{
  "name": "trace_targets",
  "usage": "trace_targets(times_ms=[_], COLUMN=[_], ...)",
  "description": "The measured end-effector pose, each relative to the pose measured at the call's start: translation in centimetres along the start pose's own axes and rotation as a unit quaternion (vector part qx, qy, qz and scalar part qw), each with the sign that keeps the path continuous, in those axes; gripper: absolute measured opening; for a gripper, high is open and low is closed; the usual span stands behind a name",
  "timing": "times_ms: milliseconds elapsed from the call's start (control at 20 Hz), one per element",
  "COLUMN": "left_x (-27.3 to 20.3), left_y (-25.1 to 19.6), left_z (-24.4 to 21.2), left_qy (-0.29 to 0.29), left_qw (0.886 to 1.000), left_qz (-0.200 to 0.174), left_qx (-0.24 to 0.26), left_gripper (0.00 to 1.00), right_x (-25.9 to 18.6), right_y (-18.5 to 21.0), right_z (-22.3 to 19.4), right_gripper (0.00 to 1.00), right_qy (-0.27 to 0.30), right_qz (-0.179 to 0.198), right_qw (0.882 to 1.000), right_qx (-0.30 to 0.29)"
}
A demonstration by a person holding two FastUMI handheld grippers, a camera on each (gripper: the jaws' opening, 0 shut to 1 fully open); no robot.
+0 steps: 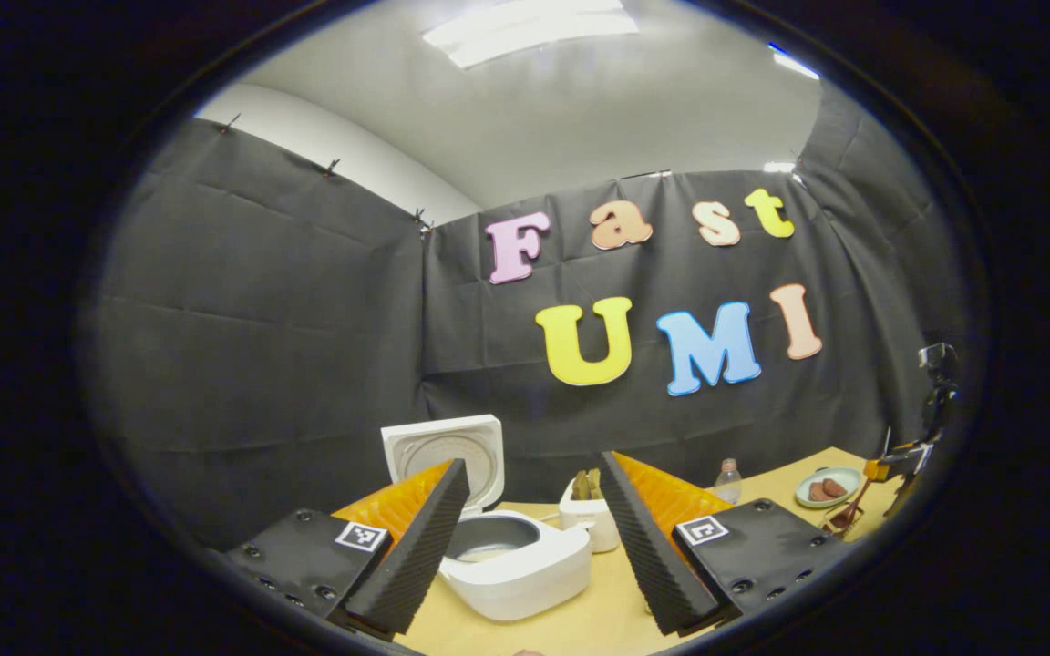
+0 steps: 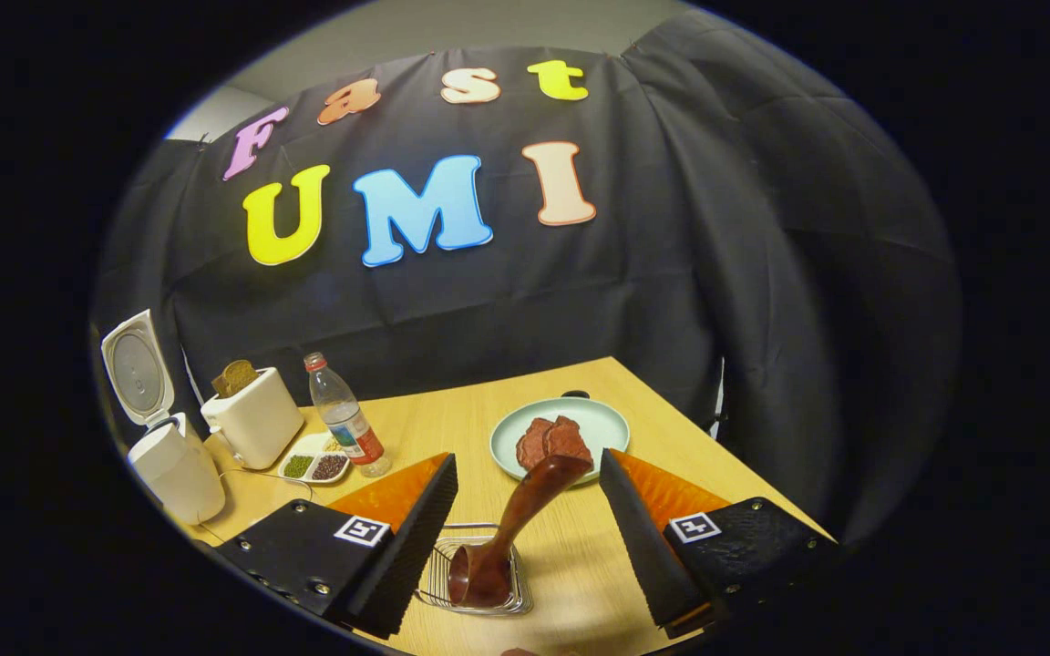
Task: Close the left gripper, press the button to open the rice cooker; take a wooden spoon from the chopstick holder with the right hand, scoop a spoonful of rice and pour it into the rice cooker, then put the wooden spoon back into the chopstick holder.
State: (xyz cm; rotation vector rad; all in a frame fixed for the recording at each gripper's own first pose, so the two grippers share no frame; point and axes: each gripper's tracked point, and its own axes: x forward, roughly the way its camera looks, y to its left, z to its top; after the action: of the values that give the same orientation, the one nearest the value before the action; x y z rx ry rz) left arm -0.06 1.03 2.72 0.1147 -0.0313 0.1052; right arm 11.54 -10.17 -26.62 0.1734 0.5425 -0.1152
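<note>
The rice cooker (image 1: 511, 556) stands open; both tongs spread, my right tongs (image 2: 525, 538) straddle the wooden spoon (image 2: 511, 528) in its chopstick holder (image 2: 438, 569). Next I'd pinch its handle.

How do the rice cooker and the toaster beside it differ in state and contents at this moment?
The rice cooker stands with its lid swung up, baring the dark inner pot; the toaster has no lid and keeps its closed boxy shape. The rice cooker is rounded and looks the bigger of the two; the toaster is squarer. Brown bread slices stick out of the toaster's top; what lies in the rice cooker's pot is hard to tell. Both are white and stand on the wooden table.
</note>
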Motion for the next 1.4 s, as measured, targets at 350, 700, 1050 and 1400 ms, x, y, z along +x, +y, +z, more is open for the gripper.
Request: trace_targets(times_ms=[350, 700, 1050, 1400], left_x=[-1.6, -2.4, -1.5, 0.5], left_y=[1.0, 1.9, 4.2, 7.7], left_z=[-0.2, -0.8, -1.5, -3.3], left_qy=[0.008, 0.017, 0.005, 0.006], left_qw=[1.000, 0.999, 1.000, 0.999], left_qz=[0.021, 0.035, 0.030, 0.017], left_qx=[0.012, 0.012, -0.006, -0.039], left_gripper=[0.94, 0.98, 0.98, 0.98], right_x=[1.6, 1.9, -0.9, -5.0], right_y=[1.0, 2.3, 3.4, 6.1], right_z=[-4.2, -5.3, -1.5, 4.5], right_gripper=[0.81, 0.21, 0.12, 0.12], right_qy=[0.069, 0.092, 0.056, -0.022], right_qz=[0.026, 0.053, 0.042, 0.030], right_qw=[0.996, 0.991, 0.996, 0.999], right_qx=[0.047, 0.081, 0.052, 0.021])
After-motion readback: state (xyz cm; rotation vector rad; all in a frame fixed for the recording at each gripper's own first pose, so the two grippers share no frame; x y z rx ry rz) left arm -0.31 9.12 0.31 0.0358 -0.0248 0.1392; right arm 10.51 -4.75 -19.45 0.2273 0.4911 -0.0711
